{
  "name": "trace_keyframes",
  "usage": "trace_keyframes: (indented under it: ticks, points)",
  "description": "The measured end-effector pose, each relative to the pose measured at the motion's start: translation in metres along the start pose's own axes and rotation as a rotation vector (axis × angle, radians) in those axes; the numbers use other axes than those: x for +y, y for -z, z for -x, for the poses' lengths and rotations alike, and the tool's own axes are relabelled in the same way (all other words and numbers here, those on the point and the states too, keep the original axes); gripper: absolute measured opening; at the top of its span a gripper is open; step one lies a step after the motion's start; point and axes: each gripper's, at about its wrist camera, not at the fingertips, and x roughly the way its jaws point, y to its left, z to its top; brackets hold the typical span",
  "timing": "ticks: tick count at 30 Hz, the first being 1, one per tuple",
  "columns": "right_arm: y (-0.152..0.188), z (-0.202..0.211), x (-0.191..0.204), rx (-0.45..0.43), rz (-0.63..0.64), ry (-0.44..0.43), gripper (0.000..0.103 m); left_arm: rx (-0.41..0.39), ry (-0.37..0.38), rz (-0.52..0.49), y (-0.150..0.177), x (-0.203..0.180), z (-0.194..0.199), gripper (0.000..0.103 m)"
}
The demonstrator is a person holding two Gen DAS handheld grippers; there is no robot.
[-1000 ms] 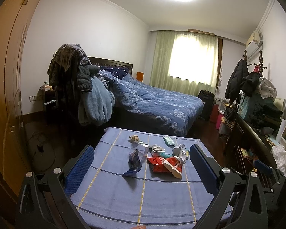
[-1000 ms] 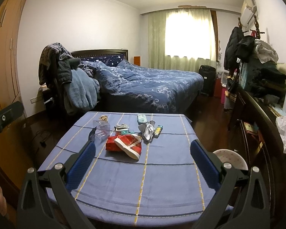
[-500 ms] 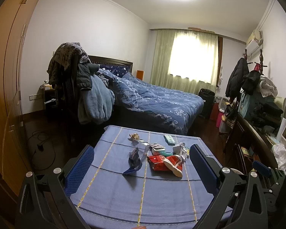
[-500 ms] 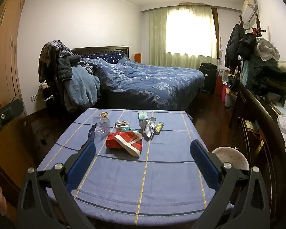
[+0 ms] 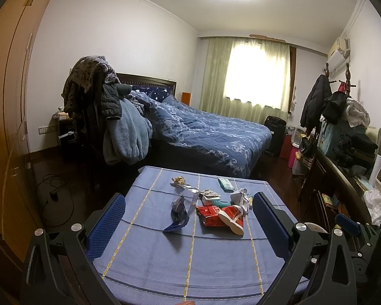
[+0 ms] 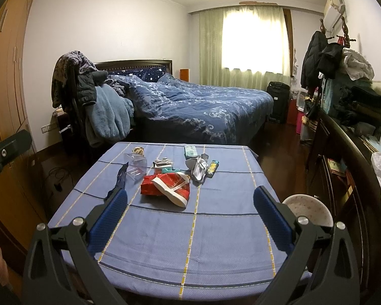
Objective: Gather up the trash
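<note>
Trash lies in the middle of a table with a blue cloth (image 5: 144, 249) (image 6: 216, 241): a red packet (image 5: 219, 216) (image 6: 169, 185), a dark blue wrapper (image 5: 177, 214) (image 6: 120, 178), a crumpled silver wrapper (image 6: 199, 167), a clear plastic piece (image 6: 137, 166), a small box (image 6: 162, 165), a green packet (image 5: 225, 184) (image 6: 190, 151) and a paper ball (image 5: 178, 180) (image 6: 137, 150). My left gripper (image 5: 189, 216) is open and empty above the near half of the table. My right gripper (image 6: 190, 208) is open and empty, short of the red packet.
A white round bin (image 6: 307, 209) stands on the floor right of the table. A bed (image 6: 203, 106) lies behind it. A chair piled with clothes (image 5: 109, 117) stands at the back left, a wardrobe (image 5: 5, 127) on the left, a dark cabinet (image 6: 348, 167) on the right.
Both grippers have drifted slightly forward and the views tilted a little down towards the table. The trash has not moved and both grippers stay open.
</note>
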Motion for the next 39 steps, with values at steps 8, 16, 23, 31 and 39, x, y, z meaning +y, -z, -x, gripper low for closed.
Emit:
trace_keyframes:
  ticks: [8, 16, 23, 31, 39]
  points:
    - [0.0, -0.002, 0.0, 0.008, 0.001, -0.002, 0.1, 0.004, -0.001, 0.001, 0.0, -0.001, -0.001, 0.099]
    - [0.002, -0.01, -0.003, 0.025, 0.002, -0.002, 0.1, 0.021, 0.002, -0.001, 0.018, 0.002, -0.004, 0.099]
    - [0.002, -0.011, -0.003, 0.031, 0.004, -0.003, 0.1, 0.028, -0.002, 0.002, 0.02, 0.001, -0.005, 0.099]
    - [0.017, -0.037, -0.01, 0.093, -0.007, -0.004, 0.1, 0.1, -0.021, 0.005, 0.024, 0.001, -0.032, 0.099]
    - [0.031, -0.089, -0.017, 0.199, -0.026, -0.011, 0.1, 0.243, -0.036, 0.063, 0.037, 0.013, -0.107, 0.099]
